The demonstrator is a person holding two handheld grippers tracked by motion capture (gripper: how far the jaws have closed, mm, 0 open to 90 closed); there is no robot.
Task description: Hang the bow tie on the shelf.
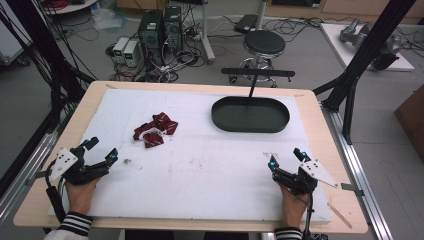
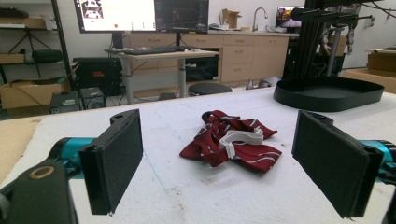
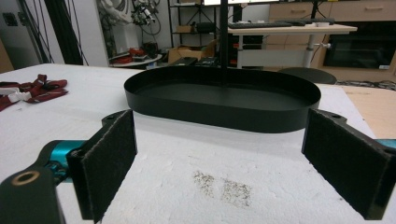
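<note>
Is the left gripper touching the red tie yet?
Apart. In the high view, bare white mat lies between the left gripper and the red tie; its jaws stand open.

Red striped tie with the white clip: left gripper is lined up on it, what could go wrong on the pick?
1. The tie lies crumpled in loose folds, so the open left gripper may pinch one layer and the rest could trail or unfold.
2. The white clip sits on top; jaws closing on that hard piece could slip.
3. The black tray stands far across the white pad, so a weak grip could drop it on the way.
</note>
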